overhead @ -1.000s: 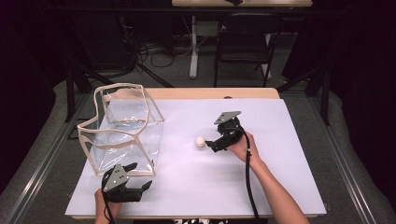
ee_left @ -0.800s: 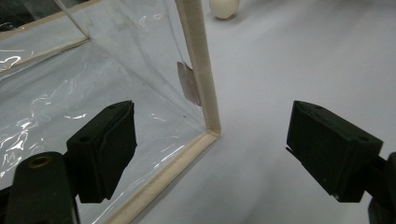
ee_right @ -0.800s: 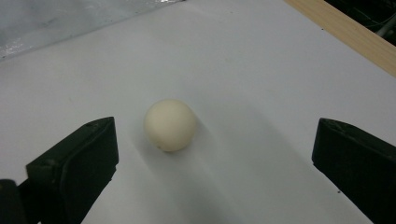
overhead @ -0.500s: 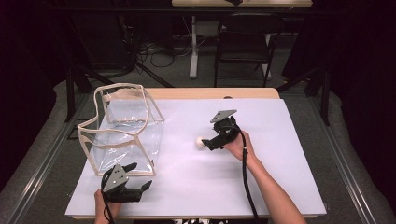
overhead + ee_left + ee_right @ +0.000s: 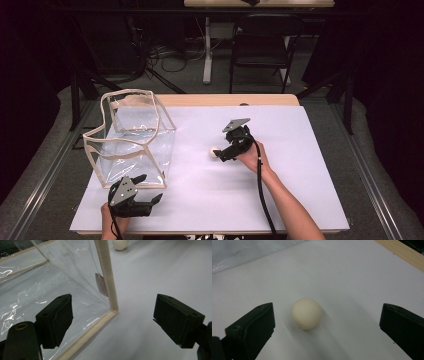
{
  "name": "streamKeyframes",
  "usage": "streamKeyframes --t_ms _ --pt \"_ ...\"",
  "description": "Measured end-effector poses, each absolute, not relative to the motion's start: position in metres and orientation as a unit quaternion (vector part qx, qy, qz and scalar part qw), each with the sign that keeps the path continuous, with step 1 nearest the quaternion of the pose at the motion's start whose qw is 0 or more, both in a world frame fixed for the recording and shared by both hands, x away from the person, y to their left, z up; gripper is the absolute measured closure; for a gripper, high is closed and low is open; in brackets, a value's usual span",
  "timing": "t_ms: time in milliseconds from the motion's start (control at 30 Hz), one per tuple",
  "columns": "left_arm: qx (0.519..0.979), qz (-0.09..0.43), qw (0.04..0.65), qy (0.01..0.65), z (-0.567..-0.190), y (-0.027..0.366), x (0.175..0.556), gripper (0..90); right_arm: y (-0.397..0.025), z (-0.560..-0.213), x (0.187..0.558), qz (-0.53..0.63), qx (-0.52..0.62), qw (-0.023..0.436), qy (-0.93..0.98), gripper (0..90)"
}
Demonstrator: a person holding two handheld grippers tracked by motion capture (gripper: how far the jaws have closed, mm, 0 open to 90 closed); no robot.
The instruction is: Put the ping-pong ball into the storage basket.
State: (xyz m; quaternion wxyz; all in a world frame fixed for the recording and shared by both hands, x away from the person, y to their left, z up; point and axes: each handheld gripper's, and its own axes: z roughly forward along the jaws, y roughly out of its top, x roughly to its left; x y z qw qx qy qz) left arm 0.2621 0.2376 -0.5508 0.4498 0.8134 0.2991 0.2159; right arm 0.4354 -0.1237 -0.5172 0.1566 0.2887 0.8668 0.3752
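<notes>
Fingers of the right gripper [image 5: 325, 327] are spread wide around the little white ball [image 5: 306, 313] on the table [image 5: 352, 277], not touching yet; next they should squeeze gently. Left gripper [image 5: 112, 327] waits open by the clear bag [image 5: 106, 277]

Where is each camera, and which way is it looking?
High view: above the person's side, looking forward and down on the table; forearms and both grippers show.
Left gripper view: on the left gripper, facing the clear bag's corner.
Right gripper view: on the right gripper, facing the ball.
All three show the ball.
</notes>
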Motion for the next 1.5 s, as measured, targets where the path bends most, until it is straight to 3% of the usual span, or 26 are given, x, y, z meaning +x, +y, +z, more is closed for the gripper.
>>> streamKeyframes --t_ms 1000,1500 --pt "0.815 0.214 0.449 0.298 -0.551 0.238 0.262 16.1 -0.103 -0.538 0.433 0.369 0.278 0.129 0.877 2.1" --pt "0.815 0.214 0.45 0.298 -0.551 0.238 0.262 16.1 -0.097 -0.546 0.433 0.35 0.277 0.134 0.884 27.5"
